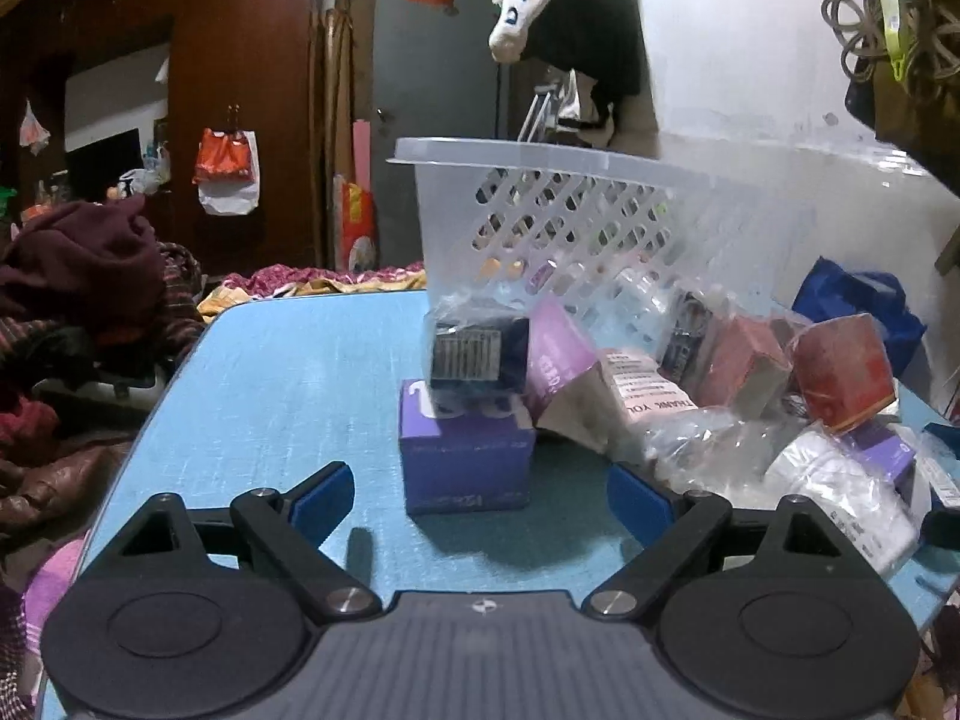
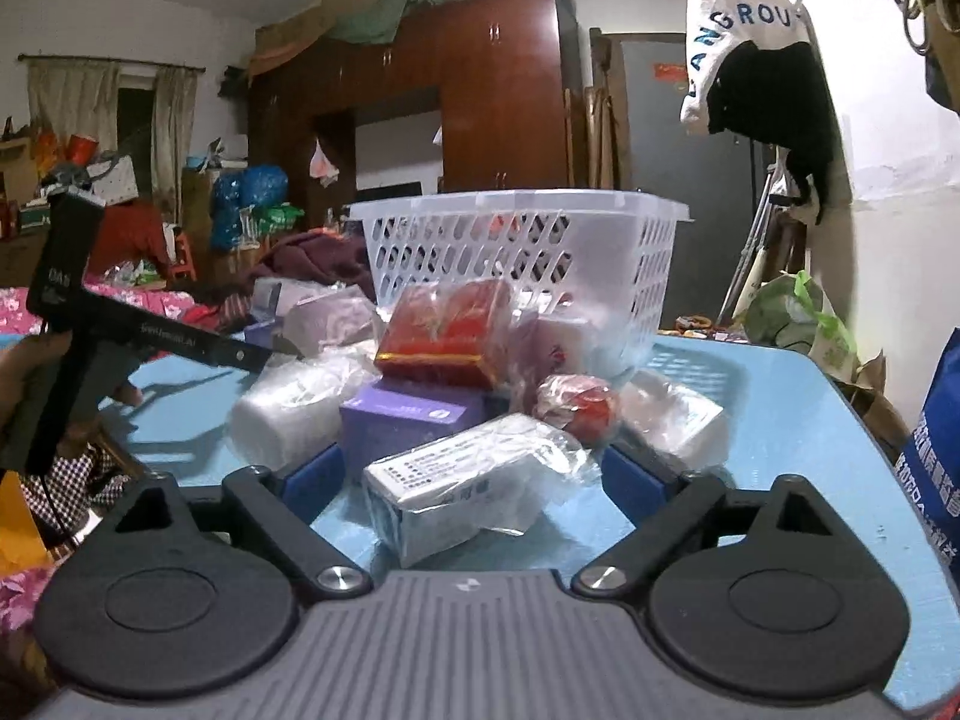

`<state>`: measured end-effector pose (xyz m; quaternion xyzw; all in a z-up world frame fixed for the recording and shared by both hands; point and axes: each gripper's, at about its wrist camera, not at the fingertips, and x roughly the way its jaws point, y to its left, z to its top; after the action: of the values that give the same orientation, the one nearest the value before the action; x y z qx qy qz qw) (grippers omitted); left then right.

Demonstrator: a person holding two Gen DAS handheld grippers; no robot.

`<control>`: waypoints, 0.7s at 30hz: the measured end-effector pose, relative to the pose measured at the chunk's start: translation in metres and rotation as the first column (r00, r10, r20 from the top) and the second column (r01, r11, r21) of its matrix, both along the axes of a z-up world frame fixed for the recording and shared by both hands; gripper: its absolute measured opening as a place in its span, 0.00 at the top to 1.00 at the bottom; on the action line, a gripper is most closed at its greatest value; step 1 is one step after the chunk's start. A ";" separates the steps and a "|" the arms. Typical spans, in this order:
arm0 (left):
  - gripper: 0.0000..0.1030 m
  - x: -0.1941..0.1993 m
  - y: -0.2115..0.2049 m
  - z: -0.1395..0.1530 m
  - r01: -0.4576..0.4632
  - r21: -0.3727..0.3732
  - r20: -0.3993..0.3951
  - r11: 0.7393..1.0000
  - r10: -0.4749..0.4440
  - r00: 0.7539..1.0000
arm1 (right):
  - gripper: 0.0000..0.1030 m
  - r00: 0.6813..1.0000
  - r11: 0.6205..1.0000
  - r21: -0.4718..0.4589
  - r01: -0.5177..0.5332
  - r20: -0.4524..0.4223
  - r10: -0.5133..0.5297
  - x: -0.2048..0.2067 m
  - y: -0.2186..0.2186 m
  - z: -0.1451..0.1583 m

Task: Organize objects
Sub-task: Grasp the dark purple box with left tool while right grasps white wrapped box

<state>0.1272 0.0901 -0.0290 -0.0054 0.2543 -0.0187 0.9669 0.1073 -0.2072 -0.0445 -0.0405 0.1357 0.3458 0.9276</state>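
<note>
Sorting Wrapped Boxes Beside a White Basket

Standing at the back of the light blue table (image 1: 288,396), the white perforated plastic basket (image 1: 540,210) shows coloured shapes through its holes, but what they are cannot be told. A heap of small packages lies on the tabletop in front of it, outside the basket.

From the left wrist, a purple box (image 1: 465,456) sits on the table with a dark box in clear wrap (image 1: 474,354) stacked on top. The left gripper (image 1: 480,498) has its jaws spread wide, the purple box just ahead of them and untouched. A red box in plastic (image 1: 843,372) lies to the right in the pile.

From the right wrist, the pile shows from another side: a red-and-gold box (image 2: 447,330) leans against the basket, a round red item in wrap (image 2: 579,402) sits below it, and a white box in clear plastic (image 2: 468,486) lies nearest. The right gripper (image 2: 474,486) is wide open, the white box between its blue pads without being pressed. Only this view shows the left gripper's black body at the left edge, held in a hand (image 2: 24,372).
</note>
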 end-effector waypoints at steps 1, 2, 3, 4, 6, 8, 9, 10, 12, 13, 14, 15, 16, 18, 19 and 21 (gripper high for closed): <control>0.10 0.004 -0.003 -0.001 -0.009 0.021 -0.017 1.000 0.010 1.000 | 0.09 1.000 1.000 -0.007 0.000 0.000 0.000 0.001 0.002 0.000; 0.11 0.009 -0.006 0.000 -0.013 0.043 -0.038 0.999 0.015 0.999 | 0.10 1.000 1.000 -0.008 0.002 0.000 -0.002 -0.004 0.001 -0.005; 0.12 0.012 -0.008 0.000 -0.015 0.056 -0.048 0.998 0.017 0.999 | 0.12 1.000 1.000 -0.007 0.001 -0.003 -0.001 -0.004 0.001 -0.005; 0.12 0.014 -0.010 0.000 -0.021 0.070 -0.054 0.997 0.024 0.998 | 0.17 1.000 1.000 -0.007 -0.002 -0.006 0.002 -0.004 0.000 -0.005; 0.23 0.018 -0.013 -0.002 -0.043 0.096 -0.065 0.994 0.049 0.997 | 0.24 1.000 1.000 -0.015 0.001 -0.011 -0.001 -0.003 0.001 -0.007; 0.45 0.016 -0.010 -0.001 -0.031 0.050 -0.058 0.998 0.034 0.998 | 0.26 1.000 1.000 -0.002 -0.011 -0.026 0.011 -0.002 -0.002 -0.007; 0.48 0.014 -0.009 -0.002 -0.036 0.051 -0.050 0.998 0.038 0.998 | 0.27 0.999 1.000 0.003 -0.010 -0.030 0.011 -0.002 -0.003 -0.007; 0.48 0.011 -0.009 -0.002 -0.041 0.057 -0.037 0.998 0.043 0.998 | 0.28 1.000 1.000 0.003 -0.004 -0.028 0.004 -0.003 -0.005 -0.006; 0.49 0.002 -0.007 -0.002 -0.033 0.045 -0.017 0.998 0.034 0.999 | 0.29 1.000 1.000 0.009 0.014 -0.017 -0.014 -0.007 -0.010 -0.004; 0.49 -0.003 -0.006 -0.002 -0.026 0.033 -0.008 0.999 0.026 1.000 | 0.29 1.000 1.000 0.016 0.019 -0.014 -0.019 -0.009 -0.013 -0.002; 0.49 -0.008 -0.005 -0.002 -0.020 0.024 0.000 1.000 0.020 1.000 | 0.29 1.000 0.999 0.026 0.024 -0.013 -0.023 -0.011 -0.016 0.000; 0.49 -0.014 -0.004 -0.002 -0.018 0.018 0.008 1.000 0.018 1.000 | 0.29 0.999 0.999 0.032 0.030 -0.011 -0.030 -0.012 -0.018 0.002; 0.49 -0.018 -0.004 -0.001 -0.018 0.015 0.016 1.000 0.017 1.000 | 0.29 0.999 0.999 0.035 0.037 -0.007 -0.037 -0.013 -0.020 0.003; 0.49 -0.028 -0.003 0.000 -0.019 0.011 0.028 1.000 0.019 0.999 | 0.29 0.999 0.998 0.040 0.046 0.000 -0.046 -0.013 -0.023 0.006; 0.49 -0.030 -0.002 0.001 -0.019 0.011 0.031 1.000 0.018 0.999 | 0.29 0.999 0.998 0.042 0.049 0.002 -0.049 -0.014 -0.024 0.007; 0.49 -0.034 -0.003 0.003 -0.018 0.014 0.033 1.000 0.017 0.999 | 0.29 0.998 0.997 0.047 0.055 0.006 -0.056 -0.013 -0.026 0.008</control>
<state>0.0935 0.0876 -0.0259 -0.0004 0.2383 -0.0084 0.9712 0.0941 -0.2327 -0.0361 -0.0164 0.1254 0.3229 0.9379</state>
